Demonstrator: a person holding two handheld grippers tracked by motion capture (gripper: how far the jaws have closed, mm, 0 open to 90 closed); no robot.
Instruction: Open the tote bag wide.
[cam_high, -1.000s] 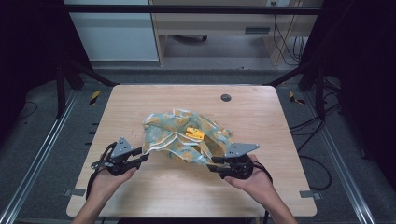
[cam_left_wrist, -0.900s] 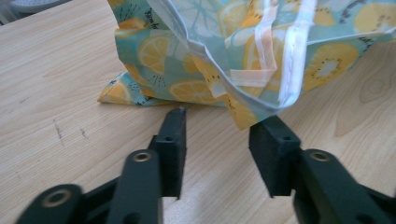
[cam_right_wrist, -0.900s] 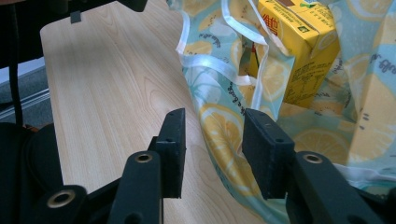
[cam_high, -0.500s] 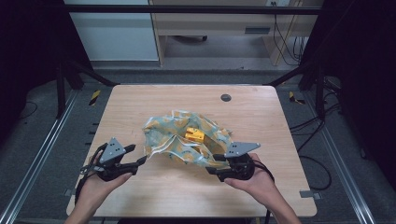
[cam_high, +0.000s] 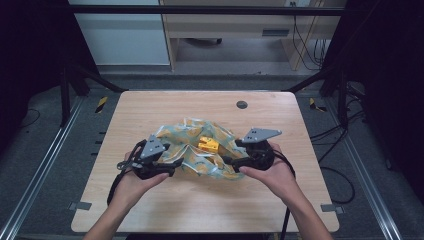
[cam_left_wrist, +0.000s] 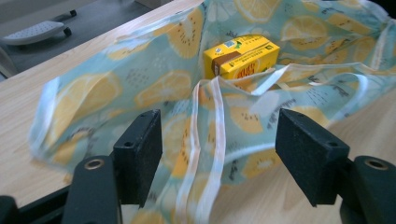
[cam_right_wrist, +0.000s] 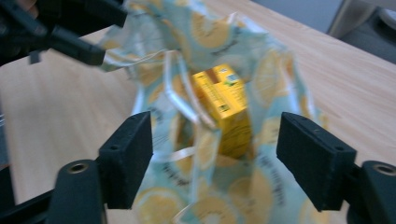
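Room: a dark room with a grey floor, and a pale desk (cam_high: 235, 30) at the far side.
Table: a light wooden table (cam_high: 150, 107) with round corners. A small dark round spot (cam_high: 242, 104) sits near its far edge.
Bag: a soft cloth bag (cam_high: 187, 145) with lemon pictures lies crumpled in the middle of the table. It is open on top, and its thin pale straps (cam_left_wrist: 205, 140) flop over the near side.
Box: a small yellow box (cam_high: 208, 144) lies inside the bag, in the middle.
In the way: the loose straps and bag folds lie between the jaws and the box.
Left gripper: the left gripper (cam_high: 172, 167) is at the left side of the bag, held low and pointing right. Its jaws have just been opening and now stand wide. A strap lies between them, but they do not pinch it.
Right gripper: the right gripper (cam_high: 226, 161) is at the right side of the bag, pointing left. Its jaws have also just been opening and stand wide, with bag cloth between them, not pinched.
Hands: both hands come from the near edge, each wrapped round its gripper.
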